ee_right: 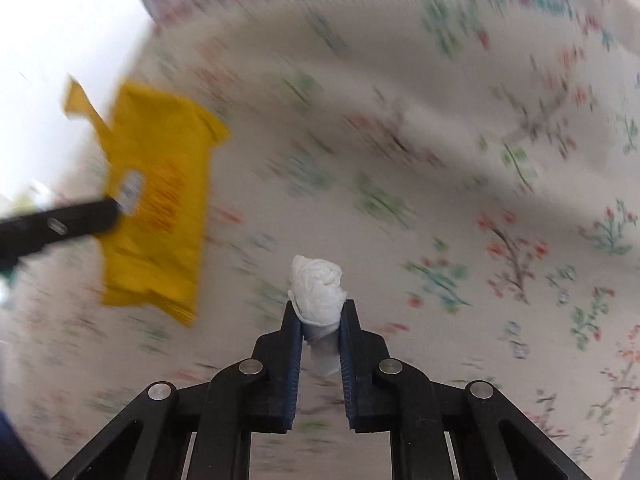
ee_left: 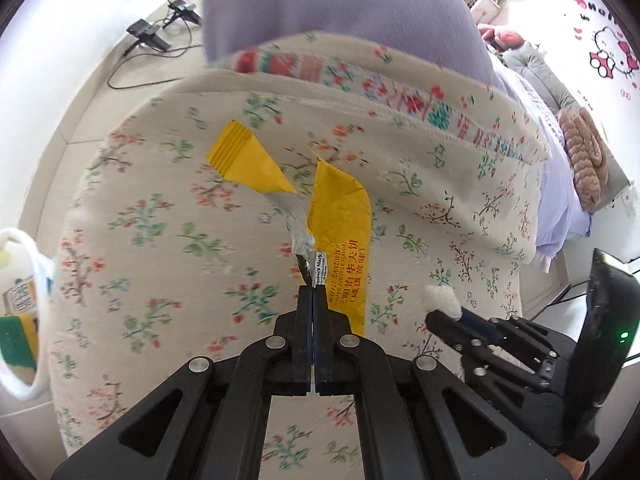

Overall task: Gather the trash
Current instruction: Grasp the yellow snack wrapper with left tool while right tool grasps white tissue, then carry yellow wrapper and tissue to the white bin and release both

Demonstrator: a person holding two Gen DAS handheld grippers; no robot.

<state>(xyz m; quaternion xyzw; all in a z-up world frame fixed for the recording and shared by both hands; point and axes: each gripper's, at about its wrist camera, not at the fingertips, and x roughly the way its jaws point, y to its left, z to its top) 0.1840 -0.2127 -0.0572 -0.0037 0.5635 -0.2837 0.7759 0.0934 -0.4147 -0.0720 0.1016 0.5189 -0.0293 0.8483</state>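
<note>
Left gripper (ee_left: 311,292) pinches yellow wrapper (ee_left: 340,240); right gripper (ee_right: 320,312) clamps tissue wad (ee_right: 318,292), seemingly above quilt (ee_left: 160,208).

Both pictures are bright with daylight, the white wall (ee_left: 48,60) glows so much it looks washed out, the edges bend round and go dark in the corners, and the right wrist view is smeared, so the flowery cloth (ee_right: 400,160) looks streaky.

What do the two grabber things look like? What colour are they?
Both look alike. The left gripper and the right gripper are matte black plastic, with two flat straight fingers lined in ribbed dark blue pads. Angled black link bars with cut-out slots join at round silver pins. A small green light glows on the right one's body.
</note>
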